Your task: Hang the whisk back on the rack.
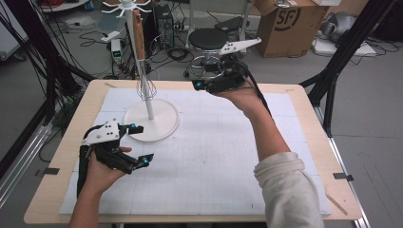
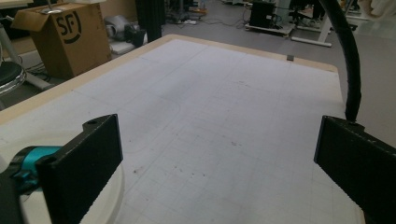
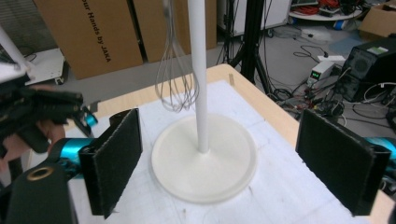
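On table | 1 stand (image 1: 151, 124) | 1 whisk (image 1: 145, 85) | 2 hand-held grippers, open

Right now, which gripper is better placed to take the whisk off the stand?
Right. The right gripper is raised, open and aimed at the whisk; the left gripper sits low beside the stand's base.

A wooden table (image 1: 304, 102) carried a large white sheet (image 1: 214, 156) marked with a faint grid, which covered most of the top and left a bare wooden margin all round. On the sheet, towards the far left, stood a white stand (image 1: 151, 121) with a round flat base and an upright pole. A small wooden strip (image 1: 336, 203) lay on the bare margin at the near right corner.
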A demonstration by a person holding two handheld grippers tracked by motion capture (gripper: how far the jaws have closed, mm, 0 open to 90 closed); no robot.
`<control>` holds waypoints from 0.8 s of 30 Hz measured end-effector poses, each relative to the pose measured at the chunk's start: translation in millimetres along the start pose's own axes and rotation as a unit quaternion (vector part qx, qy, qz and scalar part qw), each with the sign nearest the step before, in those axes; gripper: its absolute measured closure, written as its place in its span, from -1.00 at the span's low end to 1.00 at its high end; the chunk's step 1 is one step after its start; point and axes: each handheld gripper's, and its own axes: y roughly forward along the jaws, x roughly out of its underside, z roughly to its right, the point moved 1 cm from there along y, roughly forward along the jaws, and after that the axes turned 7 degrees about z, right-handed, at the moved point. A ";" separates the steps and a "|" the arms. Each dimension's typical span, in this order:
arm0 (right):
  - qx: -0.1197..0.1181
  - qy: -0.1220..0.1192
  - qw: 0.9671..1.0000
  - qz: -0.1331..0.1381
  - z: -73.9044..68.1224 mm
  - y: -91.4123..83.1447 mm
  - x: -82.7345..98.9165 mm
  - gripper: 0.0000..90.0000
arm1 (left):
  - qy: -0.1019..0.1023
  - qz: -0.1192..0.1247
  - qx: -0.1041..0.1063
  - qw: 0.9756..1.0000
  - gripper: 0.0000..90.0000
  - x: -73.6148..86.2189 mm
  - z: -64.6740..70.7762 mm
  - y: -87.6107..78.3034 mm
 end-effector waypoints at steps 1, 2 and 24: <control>0.001 0.000 1.000 0.000 1.1 -3.8 3.9 -0.75 | -0.001 0.001 0.000 1.000 -0.96 -0.1 0.1 -0.1; 0.004 0.006 1.000 -0.001 1.3 -7.7 7.6 -0.75 | -0.001 0.002 0.000 1.000 -0.96 -0.1 -0.1 -0.3; 0.023 0.025 0.999 -0.006 -9.7 -75.8 102.0 -0.99 | -0.005 -0.008 0.000 1.000 -0.96 4.4 -2.0 5.2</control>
